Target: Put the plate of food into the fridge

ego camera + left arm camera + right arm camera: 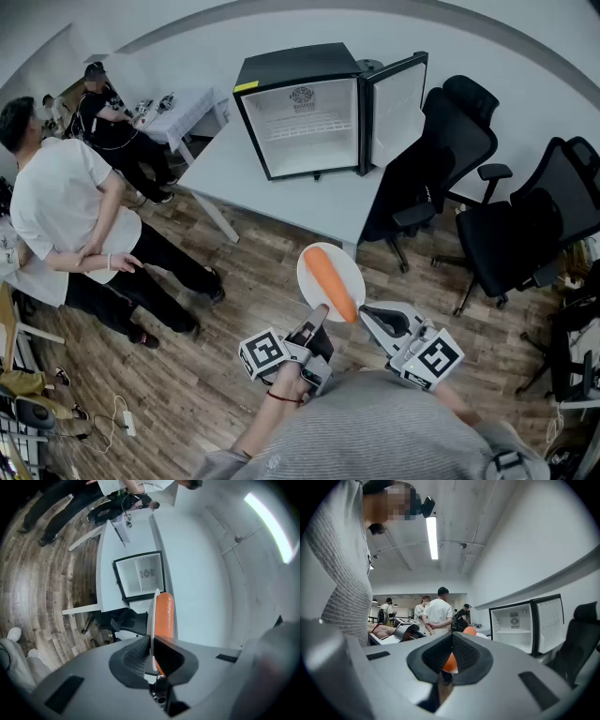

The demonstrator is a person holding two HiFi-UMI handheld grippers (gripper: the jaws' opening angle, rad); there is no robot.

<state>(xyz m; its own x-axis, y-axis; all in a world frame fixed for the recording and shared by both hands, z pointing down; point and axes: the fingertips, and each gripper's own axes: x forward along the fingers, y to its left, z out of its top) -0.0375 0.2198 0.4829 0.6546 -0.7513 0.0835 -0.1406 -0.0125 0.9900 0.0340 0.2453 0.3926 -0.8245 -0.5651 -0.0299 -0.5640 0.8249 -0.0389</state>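
A white plate (323, 261) carries a long orange carrot (331, 282) and hangs above the wood floor in front of me. My left gripper (319, 315) is shut on the plate's near rim. In the left gripper view the plate (152, 620) stands edge-on between the pads, with the carrot (164, 616) on its right. My right gripper (368, 315) is beside the plate's near right rim, jaws shut with nothing seen pinched. Its own view shows the right gripper (451, 651) and an orange bit of the carrot (449, 663) behind it. The small black fridge (300, 127) stands open on the table.
The fridge door (398, 98) swings out to the right. The white table (281, 187) holds the fridge at its far end. Two black office chairs (441, 159) (525, 225) stand to the right. A person (66, 216) stands at left; another person (108, 112) sits farther back.
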